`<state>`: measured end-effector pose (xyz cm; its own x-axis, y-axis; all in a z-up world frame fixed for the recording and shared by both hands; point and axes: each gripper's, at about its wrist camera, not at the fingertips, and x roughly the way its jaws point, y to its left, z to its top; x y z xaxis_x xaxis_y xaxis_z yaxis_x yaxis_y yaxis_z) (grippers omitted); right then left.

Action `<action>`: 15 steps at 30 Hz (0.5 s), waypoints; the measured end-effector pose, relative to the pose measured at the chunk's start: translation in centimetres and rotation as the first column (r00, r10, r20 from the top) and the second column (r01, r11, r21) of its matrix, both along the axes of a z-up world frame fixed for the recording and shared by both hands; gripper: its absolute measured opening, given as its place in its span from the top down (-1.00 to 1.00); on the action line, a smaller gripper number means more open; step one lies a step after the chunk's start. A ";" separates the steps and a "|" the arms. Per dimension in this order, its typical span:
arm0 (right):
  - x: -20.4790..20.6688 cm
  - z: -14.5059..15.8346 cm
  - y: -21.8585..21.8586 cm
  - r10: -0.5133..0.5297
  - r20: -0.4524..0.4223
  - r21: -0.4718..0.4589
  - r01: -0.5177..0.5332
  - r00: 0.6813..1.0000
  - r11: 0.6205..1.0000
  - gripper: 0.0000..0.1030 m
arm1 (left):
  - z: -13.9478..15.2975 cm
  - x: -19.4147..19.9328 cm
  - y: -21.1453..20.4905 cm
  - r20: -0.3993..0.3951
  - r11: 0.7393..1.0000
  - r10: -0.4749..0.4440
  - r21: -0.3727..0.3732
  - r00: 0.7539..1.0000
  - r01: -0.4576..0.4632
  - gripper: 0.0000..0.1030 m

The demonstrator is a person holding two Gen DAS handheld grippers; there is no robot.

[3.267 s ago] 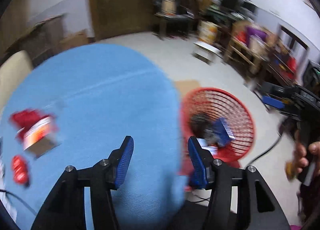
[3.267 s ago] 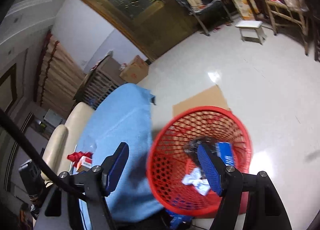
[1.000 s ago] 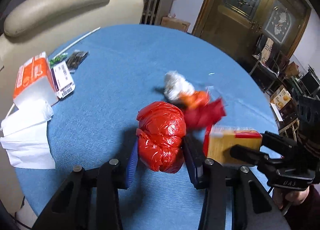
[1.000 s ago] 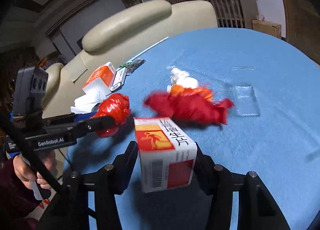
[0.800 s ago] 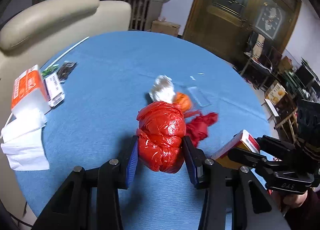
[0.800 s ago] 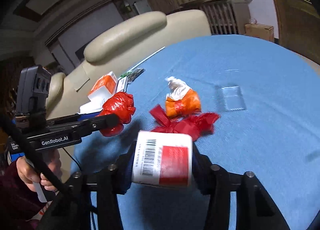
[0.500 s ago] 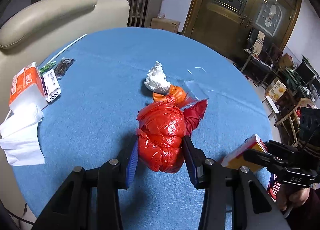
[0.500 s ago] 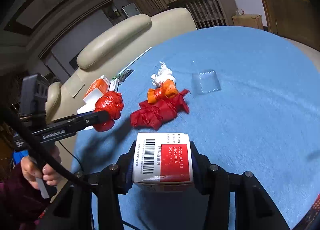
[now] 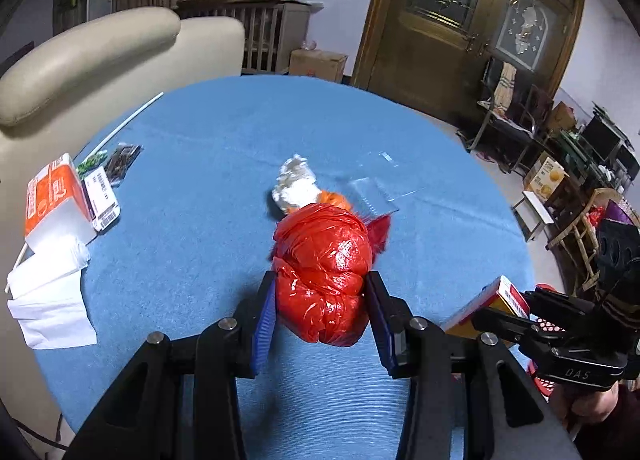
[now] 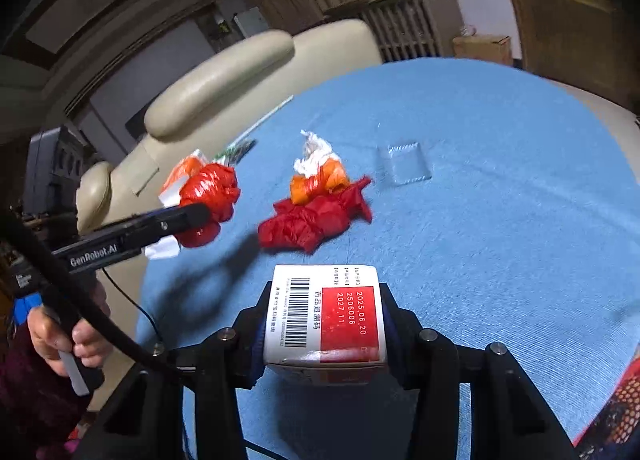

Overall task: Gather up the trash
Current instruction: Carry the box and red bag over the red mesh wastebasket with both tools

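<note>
Round worktop [image 9: 224, 148], covered in blue cloth, carries the remaining litter: a crumpled red wrapper [image 10: 316, 216] with an orange-and-white wad [image 10: 318, 172] touching its far edge, and a clear plastic sleeve [image 10: 406, 162] lying flat beside them. White tissues [image 9: 48, 292] and an orange-and-white carton [image 9: 54, 200] lie near the worktop's edge by the cream sofa [image 9: 100, 56].

Left tongs [image 9: 322, 316]: partly closed, blue pads pressed on both flanks of a knotted red plastic bag [image 9: 324, 272], lifted clear of the cloth.

Right tongs [image 10: 324, 334]: their jaws have just been closing, and now clamp a red-and-white medicine box [image 10: 326, 316] across its narrow sides, barcode uppermost.

A red mesh basket [image 10: 612, 416] shows at the lower right edge of the right wrist view, beside the worktop.

Step in hand, as judged: carrying both items to the basket. Keep both grips firm, hold the box level so it cannot slip, and release only once each item hangs over the basket's mouth.
</note>
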<state>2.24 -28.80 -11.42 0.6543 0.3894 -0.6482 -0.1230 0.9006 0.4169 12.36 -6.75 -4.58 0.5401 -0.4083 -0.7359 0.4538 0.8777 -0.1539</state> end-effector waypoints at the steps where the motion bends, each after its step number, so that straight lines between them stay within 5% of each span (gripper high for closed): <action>1: -0.2 0.3 -0.1 -0.015 0.009 -0.010 0.015 1.000 1.000 0.03 | 0.3 -0.4 -0.2 0.008 1.000 -0.009 -0.001 1.000 0.009 0.13; 15: -2.3 2.6 -0.8 -0.136 0.062 -0.075 0.141 0.989 0.987 0.03 | 2.5 -3.4 -3.4 0.061 0.996 -0.093 0.006 0.994 0.093 0.13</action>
<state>-0.04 -29.62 -8.77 0.7351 0.2416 -0.6334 -0.0162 0.9403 0.3399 9.00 -10.12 -2.06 0.5444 -0.4562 -0.7039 0.5418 0.8319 -0.1201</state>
